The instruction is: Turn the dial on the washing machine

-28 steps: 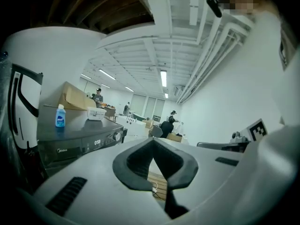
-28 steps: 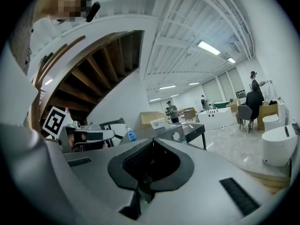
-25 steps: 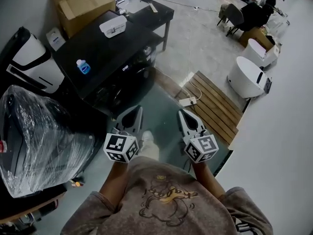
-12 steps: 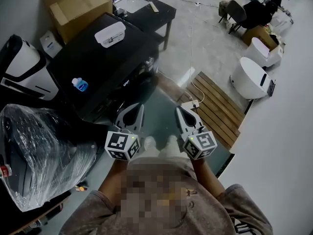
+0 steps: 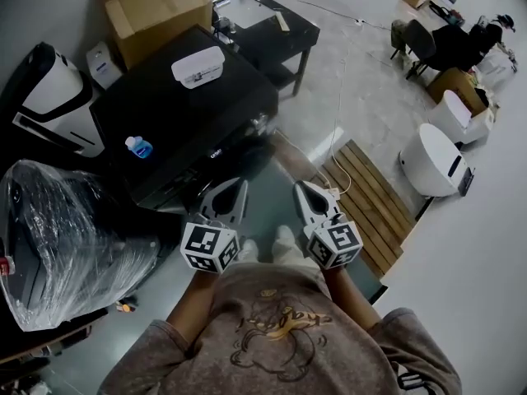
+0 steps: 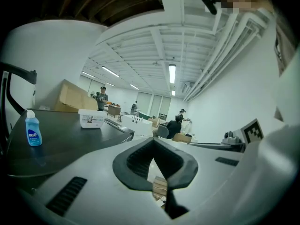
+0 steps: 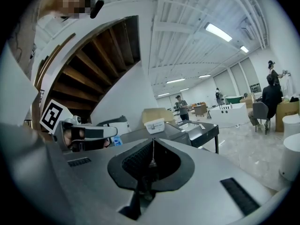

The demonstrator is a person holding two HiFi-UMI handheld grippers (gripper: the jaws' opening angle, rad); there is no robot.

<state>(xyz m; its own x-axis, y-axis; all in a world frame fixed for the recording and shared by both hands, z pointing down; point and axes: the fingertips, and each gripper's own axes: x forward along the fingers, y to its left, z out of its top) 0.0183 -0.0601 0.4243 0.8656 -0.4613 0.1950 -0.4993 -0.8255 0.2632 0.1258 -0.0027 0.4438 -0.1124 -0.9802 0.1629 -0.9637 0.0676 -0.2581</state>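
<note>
1. Well, the washing machine (image 5: 206, 105) is a black box; a blue bottle (image 5: 138, 146) and a white box (image 5: 198, 64) sit on top.
2. It stands ahead-left of me, its front turned rightward; I cannot make out the dial.
3. The jaws of my left gripper (image 5: 238, 183) and right gripper (image 5: 298, 186) are clenched and empty.

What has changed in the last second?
The person has stepped forward: the black machine and the blue bottle on it have slid down the head view, and a second shoe now shows. The left gripper and the right gripper stay shut and empty, side by side ahead of the torso.
</note>
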